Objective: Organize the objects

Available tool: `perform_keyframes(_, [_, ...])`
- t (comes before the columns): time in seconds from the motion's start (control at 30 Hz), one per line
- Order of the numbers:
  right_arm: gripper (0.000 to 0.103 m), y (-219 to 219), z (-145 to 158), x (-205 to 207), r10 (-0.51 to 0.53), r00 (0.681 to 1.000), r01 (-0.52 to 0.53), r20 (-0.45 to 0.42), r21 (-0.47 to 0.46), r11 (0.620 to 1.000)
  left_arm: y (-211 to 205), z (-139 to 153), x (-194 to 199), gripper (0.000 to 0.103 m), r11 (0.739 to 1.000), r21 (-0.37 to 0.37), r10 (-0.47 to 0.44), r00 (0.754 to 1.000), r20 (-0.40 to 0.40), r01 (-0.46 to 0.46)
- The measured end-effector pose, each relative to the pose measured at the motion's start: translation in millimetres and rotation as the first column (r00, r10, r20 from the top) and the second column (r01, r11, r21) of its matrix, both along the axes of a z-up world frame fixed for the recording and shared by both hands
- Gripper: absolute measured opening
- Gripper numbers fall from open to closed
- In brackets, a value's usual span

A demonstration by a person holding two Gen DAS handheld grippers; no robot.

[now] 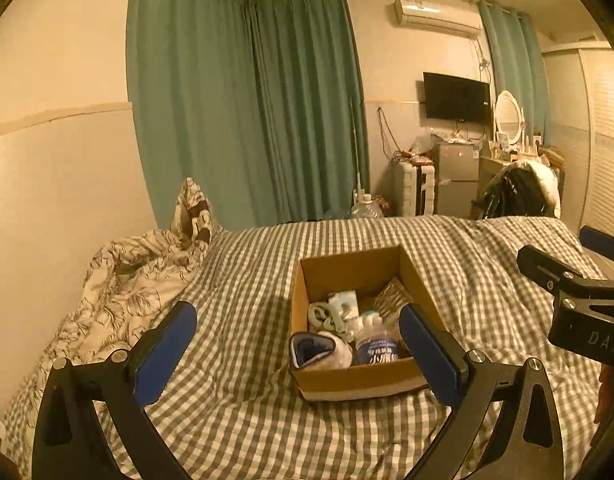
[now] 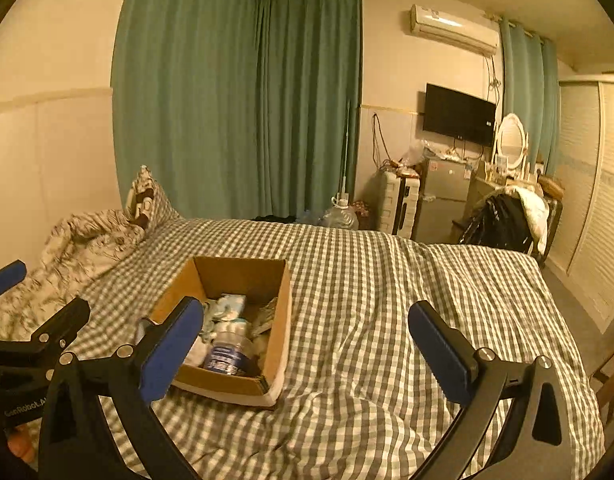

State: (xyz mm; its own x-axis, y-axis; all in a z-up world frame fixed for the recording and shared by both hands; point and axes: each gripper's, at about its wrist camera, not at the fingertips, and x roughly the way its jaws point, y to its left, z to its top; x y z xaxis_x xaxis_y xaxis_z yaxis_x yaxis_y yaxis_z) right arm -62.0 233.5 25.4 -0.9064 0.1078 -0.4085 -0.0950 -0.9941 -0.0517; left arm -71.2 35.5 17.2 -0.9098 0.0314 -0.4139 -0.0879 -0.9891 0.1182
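Both claws stood with their jaws wide apart and nothing between the blue pads: the left gripper hung over the near part of the bed, and the right gripper hung beside it, each one pointing slightly down toward the far wall. Two blue pads showed on each gripper.

One bed, covered in a grey-and-white checked sheet, carried everything. One open cardboard box sat on the sheet toward the near edge, roughly midway between the bed's left and right sides, apart from both grippers. Inside it, at the near wall, lay one small shoe with a dark blue lining and one plastic bottle with a blue label, side by side. Behind them lay a pale bundle of small items that could not be counted, and a checked cloth lined the box's right side.

One rumpled leaf-patterned quilt was heaped along the bed's left edge, against the wall.

Beyond the far edge of the bed stood one large water jug on the floor. Green curtains hung across the far wall. To their right were one wall-mounted television, one air conditioner above it, one small grey fridge and one oval mirror.
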Motion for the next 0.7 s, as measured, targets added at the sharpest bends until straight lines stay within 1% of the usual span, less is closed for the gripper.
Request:
perform_keyframes(0.07, [0.103, 2, -8, -4, 0.010, 1.000, -0.009, 0.013, -0.016, 1.000, 1, -8, -3, 0.103, 1.000, -0.002, -0.002, 1.000, 0.025, 0.002])
perform_keyframes(0.17, [0.103, 4, -14, -10, 0.015, 0.999, -0.014, 0.032, -0.034, 0.999, 1, -13, -5, 0.103, 1.000, 0.005, 0.001, 0.999, 0.038, -0.001])
perform_keyframes(0.33, [0.103, 5, -18, -11, 0.016, 0.999, -0.014, 0.046, -0.040, 0.999, -3, -14, -4, 0.103, 1.000, 0.016, 0.007, 0.999, 0.049, -0.008])
perform_keyframes(0.7, [0.103, 2, -16, -9, 0.021, 0.999, -0.020, 0.042, -0.040, 0.999, -9, -14, -5, 0.103, 1.000, 0.024, 0.011, 0.998, 0.056, -0.012])
